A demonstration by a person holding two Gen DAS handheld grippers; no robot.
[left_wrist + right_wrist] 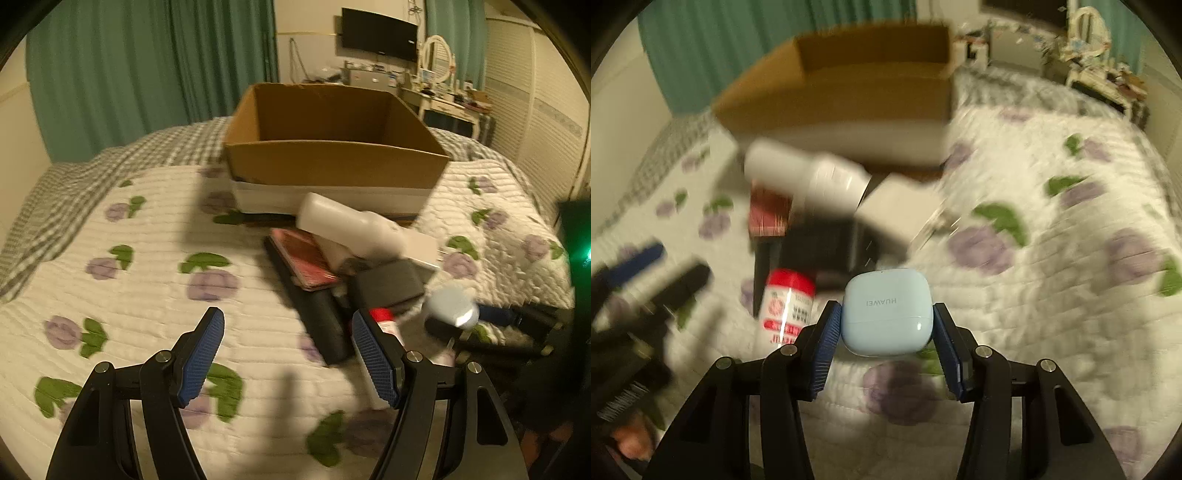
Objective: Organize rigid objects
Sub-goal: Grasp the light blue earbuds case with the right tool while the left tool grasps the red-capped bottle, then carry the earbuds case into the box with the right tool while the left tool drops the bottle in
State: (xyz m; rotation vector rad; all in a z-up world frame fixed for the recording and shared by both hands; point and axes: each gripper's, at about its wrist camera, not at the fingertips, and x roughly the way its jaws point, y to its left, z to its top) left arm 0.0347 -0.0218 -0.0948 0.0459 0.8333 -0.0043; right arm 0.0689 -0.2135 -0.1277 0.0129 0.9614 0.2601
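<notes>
A pale blue earbud case (884, 314) sits between the blue pads of my right gripper (884, 325), which is shut on it just above the quilt. The same earbud case (450, 306) shows at the right in the left wrist view. My left gripper (288, 356) stands open over the quilt, with nothing between its fingers. Ahead lies a pile: a white bottle (347, 225), a red booklet (304, 262), a long black bar (314, 310), a black box (388, 282) and a red-capped bottle (786, 306). An open cardboard box (332, 140) stands behind the pile.
The floral quilt (147, 288) covers the bed; a checked sheet (74, 192) lies at its far left. Green curtains (147, 66), a wall screen (380, 35) and a cluttered dressing table (443, 96) stand beyond. A white flat box (901, 210) lies by the pile.
</notes>
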